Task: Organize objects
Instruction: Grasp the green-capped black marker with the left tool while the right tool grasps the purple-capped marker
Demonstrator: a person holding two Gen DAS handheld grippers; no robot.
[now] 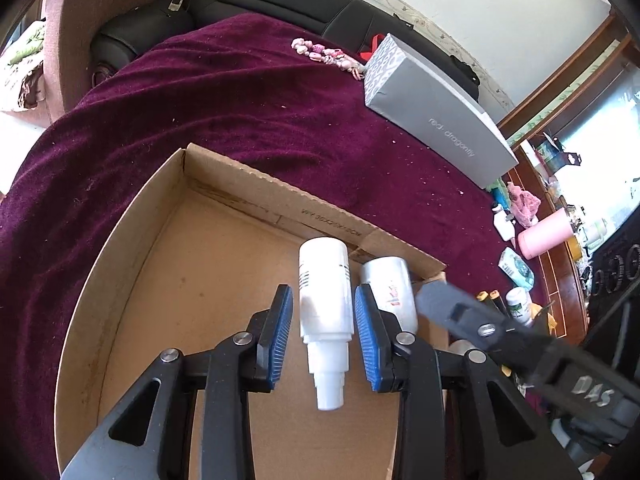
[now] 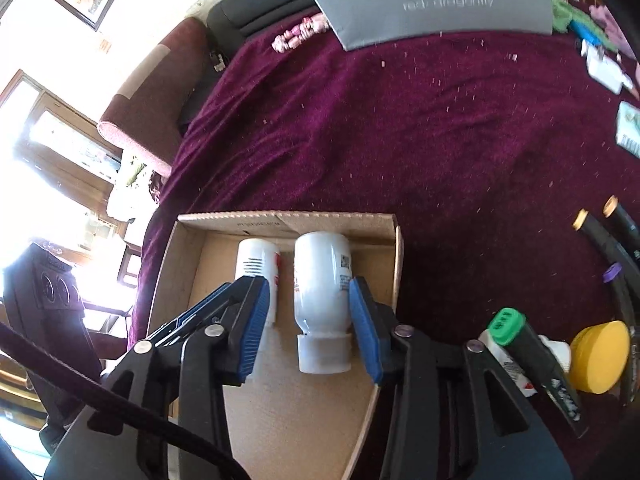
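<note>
While the maroon cloth [image 1: 248, 92] serves as the sorting surface, the shallow cardboard tray [image 1: 132, 264] sits near its front edge as the collecting bin, within easy reach of both tools. Two white bottles lie side by side against its far wall, bases to the wall, presumably so later items can line up beside them. The wider bottle [image 2: 322, 280] lies between the parted pads of the right gripper [image 2: 312, 328], which do not press on it. The slimmer spray bottle [image 1: 325, 300] lies between the left gripper [image 1: 322, 336] pads, also with gaps either side (loose markers and a yellow lid wait outside the tray).
</note>
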